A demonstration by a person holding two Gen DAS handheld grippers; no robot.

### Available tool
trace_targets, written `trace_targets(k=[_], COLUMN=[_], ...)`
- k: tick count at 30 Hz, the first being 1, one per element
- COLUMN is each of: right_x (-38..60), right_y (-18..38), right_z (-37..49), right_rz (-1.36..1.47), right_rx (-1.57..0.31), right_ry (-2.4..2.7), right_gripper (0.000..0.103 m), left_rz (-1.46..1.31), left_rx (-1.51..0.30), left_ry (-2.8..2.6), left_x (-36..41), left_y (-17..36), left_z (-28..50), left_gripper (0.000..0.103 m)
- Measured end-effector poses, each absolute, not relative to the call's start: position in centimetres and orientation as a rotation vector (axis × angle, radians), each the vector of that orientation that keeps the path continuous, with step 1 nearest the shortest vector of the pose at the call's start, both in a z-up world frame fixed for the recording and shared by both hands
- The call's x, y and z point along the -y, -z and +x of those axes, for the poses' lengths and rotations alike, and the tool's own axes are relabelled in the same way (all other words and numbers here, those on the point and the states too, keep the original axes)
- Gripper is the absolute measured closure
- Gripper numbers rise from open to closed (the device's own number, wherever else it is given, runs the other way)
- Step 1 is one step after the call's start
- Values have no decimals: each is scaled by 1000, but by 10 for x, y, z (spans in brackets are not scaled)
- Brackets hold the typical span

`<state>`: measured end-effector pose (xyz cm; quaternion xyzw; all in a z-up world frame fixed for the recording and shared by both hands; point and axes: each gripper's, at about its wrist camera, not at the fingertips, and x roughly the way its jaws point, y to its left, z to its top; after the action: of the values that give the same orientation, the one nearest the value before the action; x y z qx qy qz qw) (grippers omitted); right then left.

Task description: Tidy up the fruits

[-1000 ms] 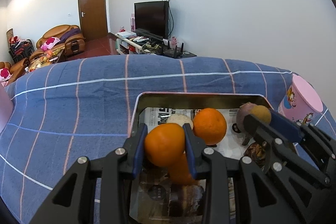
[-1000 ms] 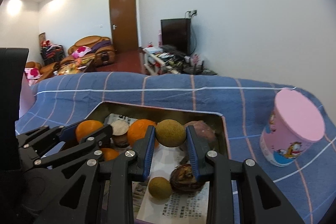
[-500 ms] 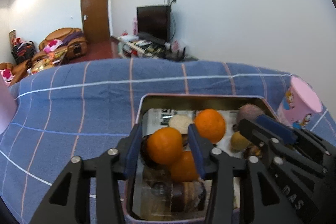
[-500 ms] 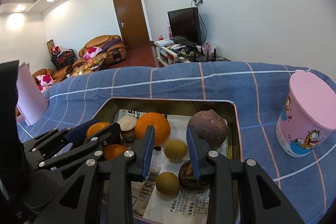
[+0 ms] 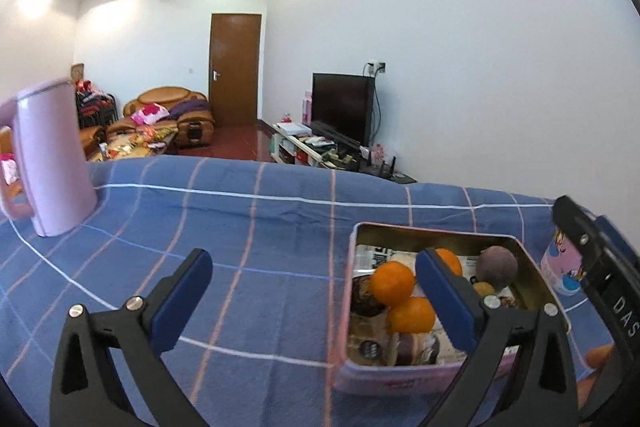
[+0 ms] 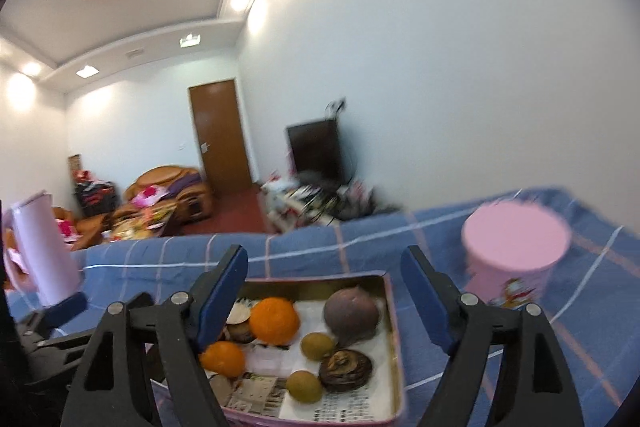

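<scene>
A pink-rimmed tin (image 5: 436,229) lined with newspaper lies on the blue checked cloth. In it are two oranges (image 5: 392,283) (image 5: 410,315), a third half hidden, and a purple fruit (image 5: 498,263). My left gripper (image 5: 312,267) hangs over the cloth left of the tin, its jaws opening wide with nothing between them. In the right wrist view the tin (image 6: 394,311) also shows an orange (image 6: 276,321), two yellow-green fruits (image 6: 317,345) and a brown wrinkled one (image 6: 345,367). My right gripper (image 6: 324,263) is above the tin's near side, jaws opening and empty.
A pink cartoon cup (image 6: 516,259) stands right of the tin. A tall pink pitcher (image 5: 52,163) stands at the cloth's far left. Beyond the table edge are a TV, a brown door and sofas.
The left gripper let go of its orange and the right its yellow-green fruit, both into the tin. Both opened and drew back and up; the left one swung left.
</scene>
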<state>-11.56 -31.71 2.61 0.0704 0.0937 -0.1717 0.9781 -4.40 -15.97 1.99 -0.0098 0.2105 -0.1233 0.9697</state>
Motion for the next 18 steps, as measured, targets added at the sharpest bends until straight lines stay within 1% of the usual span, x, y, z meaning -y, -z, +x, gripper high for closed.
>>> trace_targets(k=[4,9,16,18], right_x=[306,288,271,267], right_y=[-29,-34,-40,-40], right_z=[-135,-167,-187,-191], right_rz=[125,70,18,14], right_rx=[-162,-83,-22,-12], right_ry=[376,425,467,474], right_gripper=[23,23,22,19], left_rz=[8,29,33,36], left_rx=[-394,-348,-311,-310], left_ry=[238,232,223,224], left_x=[153,147,139,139], left_y=[-22,-25,-27,-27], left_z=[-58,-77,-95,-96], left_gripper=[0,0,0,0])
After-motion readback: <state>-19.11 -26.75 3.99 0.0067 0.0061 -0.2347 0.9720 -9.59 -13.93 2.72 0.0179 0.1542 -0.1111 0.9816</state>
